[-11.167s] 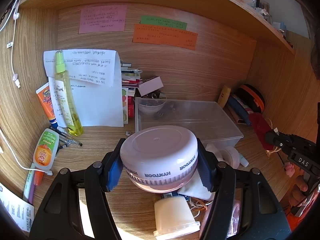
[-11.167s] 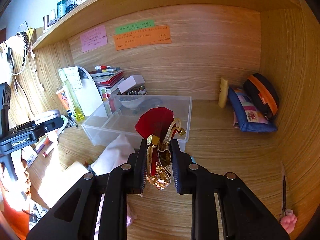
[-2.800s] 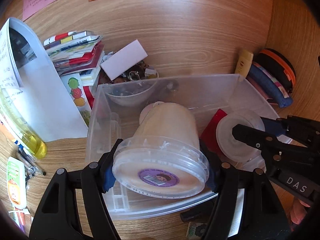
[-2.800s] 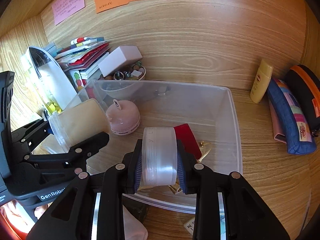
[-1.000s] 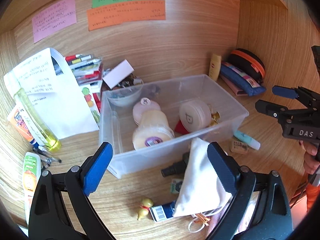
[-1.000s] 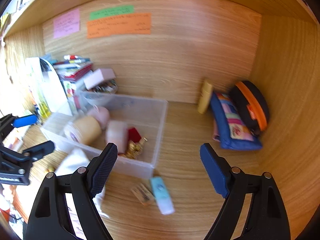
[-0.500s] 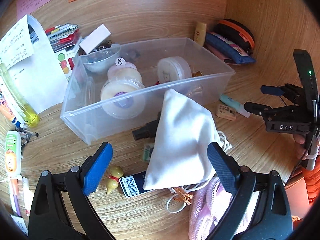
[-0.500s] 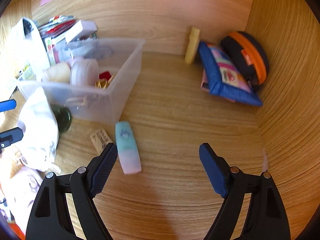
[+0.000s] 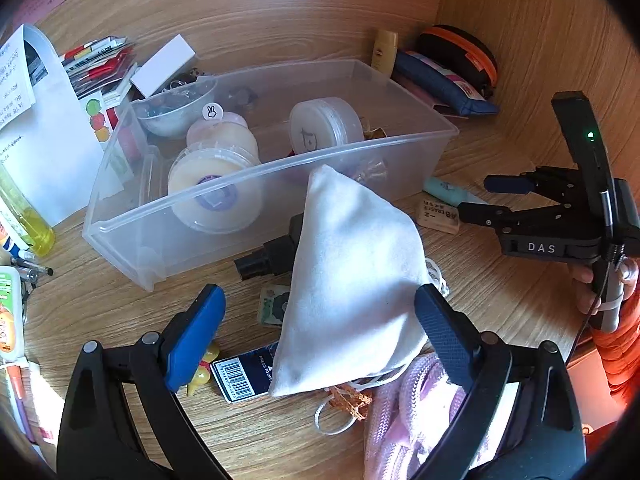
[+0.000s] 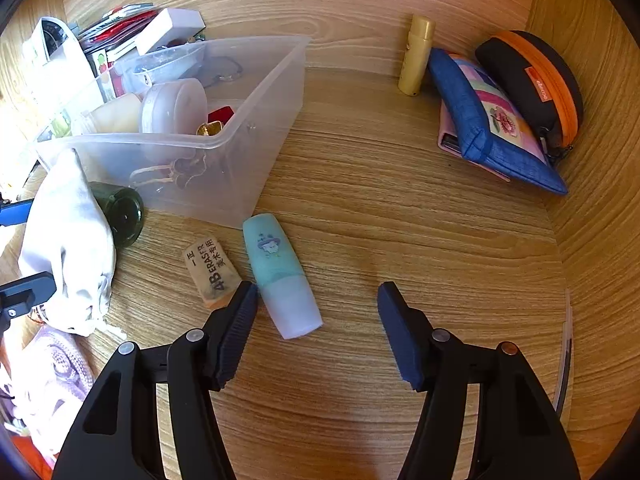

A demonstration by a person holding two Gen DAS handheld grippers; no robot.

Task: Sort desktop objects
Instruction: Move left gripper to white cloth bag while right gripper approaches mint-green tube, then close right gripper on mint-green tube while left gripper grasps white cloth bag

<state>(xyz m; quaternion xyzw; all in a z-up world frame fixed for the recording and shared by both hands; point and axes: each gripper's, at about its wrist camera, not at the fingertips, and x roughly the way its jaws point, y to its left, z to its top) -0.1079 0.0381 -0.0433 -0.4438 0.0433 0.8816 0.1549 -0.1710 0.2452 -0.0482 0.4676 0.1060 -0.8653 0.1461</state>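
Your clear plastic bin (image 9: 400, 144) is the biggest thing on the desk (image 10: 400, 216), and it already holds a fair share: a cream tub on its side, a pink round case, a round clear box and some red and gold trinkets. Next in size is the white cloth pouch (image 9: 352, 280), lying outside the bin against its front wall, right between the spread fingers of your left gripper (image 9: 318, 340), which grips nothing and does not touch it. A pink knitted piece (image 9: 412, 408) and a barcoded blue pack (image 9: 244, 376) wait close by. Smaller still, the mint-green tube (image 10: 280, 276) lies on the desk just beside the bin's corner; your right gripper (image 10: 316, 312) is closing around its near end, pads not yet pressing. The eraser (image 10: 212, 272) beside it remains too. By my reckoning, you are roughly midway.
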